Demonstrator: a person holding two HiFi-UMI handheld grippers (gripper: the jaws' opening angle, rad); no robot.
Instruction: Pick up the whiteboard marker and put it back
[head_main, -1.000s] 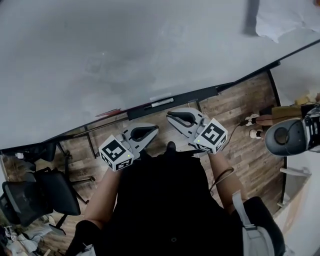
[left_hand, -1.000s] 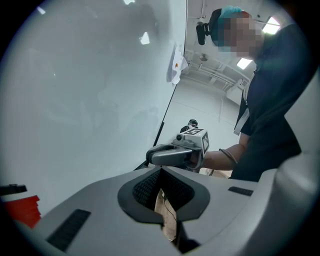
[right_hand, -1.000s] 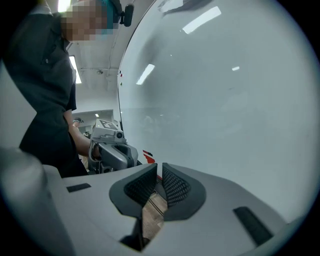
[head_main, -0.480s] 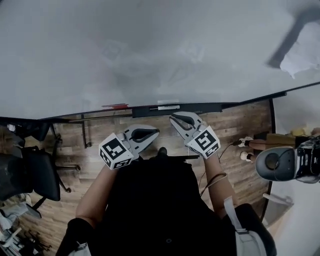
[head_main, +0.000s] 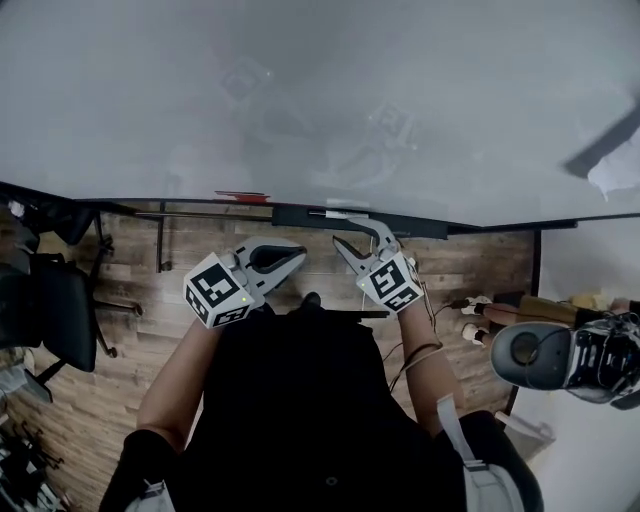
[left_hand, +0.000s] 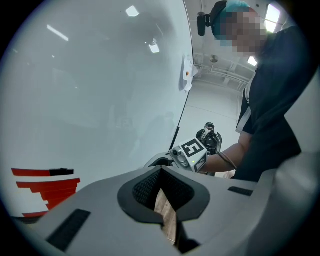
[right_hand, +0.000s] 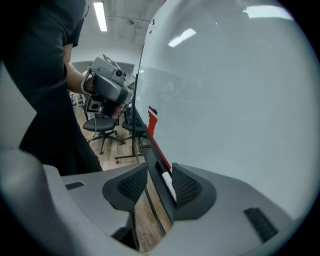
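The whiteboard marker (right_hand: 167, 183), white with a dark cap, lies in the black tray (head_main: 420, 224) along the whiteboard's bottom edge. In the head view the marker (head_main: 342, 213) shows as a small white bar. My right gripper (right_hand: 159, 181) has just been opening; its jaws now stand apart on either side of the marker without pressing on it. From the head view, that right gripper (head_main: 356, 231) reaches the tray from below. My left gripper (left_hand: 161, 171) is shut on nothing and hangs (head_main: 298, 258) left of it, short of the tray.
The large grey whiteboard (head_main: 320, 90) fills the upper view, with a red mark (head_main: 240, 196) near its lower edge and a paper (head_main: 615, 172) at far right. Office chairs (head_main: 55, 310) stand on the wooden floor to the left. A camera rig (head_main: 530, 355) sits at lower right.
The right gripper has sunk to the tray and its jaws have parted around the marker. The left gripper has drifted a little to the left. The marker has stayed in the tray.
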